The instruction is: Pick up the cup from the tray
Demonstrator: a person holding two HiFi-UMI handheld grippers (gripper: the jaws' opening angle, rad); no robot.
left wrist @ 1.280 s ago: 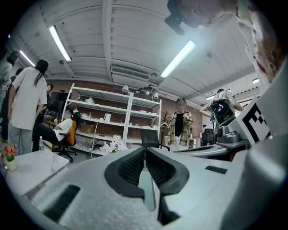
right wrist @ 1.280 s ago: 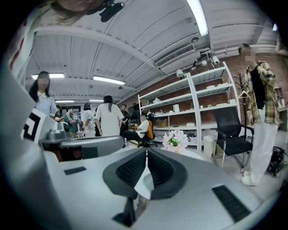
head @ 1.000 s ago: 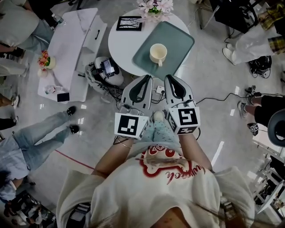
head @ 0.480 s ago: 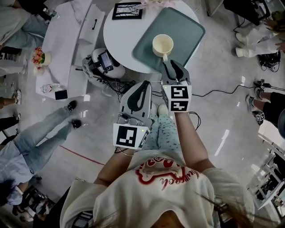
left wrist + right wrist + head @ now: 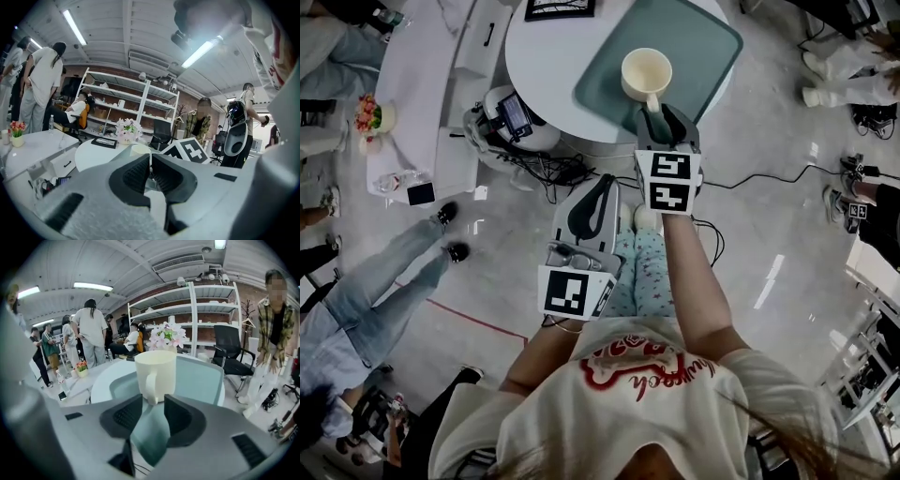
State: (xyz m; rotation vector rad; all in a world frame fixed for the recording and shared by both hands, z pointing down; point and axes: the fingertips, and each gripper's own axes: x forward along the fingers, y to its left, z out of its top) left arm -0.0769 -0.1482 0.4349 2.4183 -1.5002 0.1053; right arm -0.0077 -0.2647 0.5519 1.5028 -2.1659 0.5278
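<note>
A cream cup [image 5: 644, 72] stands upright on a teal tray [image 5: 705, 42] on a round white table [image 5: 544, 58]. Its handle points toward me. My right gripper [image 5: 664, 114] is at the tray's near edge, just short of that handle. In the right gripper view the cup [image 5: 155, 371] fills the middle. My right gripper [image 5: 153, 409] has just been opening and its jaws stand apart; the handle is right ahead of the tips and the pads press on nothing. My left gripper [image 5: 600, 180] hangs lower and nearer to me over the floor. Its jaws [image 5: 150, 164] are shut and empty.
A framed picture [image 5: 555, 7] lies at the table's far side. A white bench [image 5: 422, 75] with a small flower pot [image 5: 367, 114] stands at left. A device with cables [image 5: 511, 114] sits on the floor under the table. Several people stand around.
My right gripper has moved forward from beside the left one to the tray's near edge, and its jaws have opened. The left gripper has stayed back and sunk lower.
</note>
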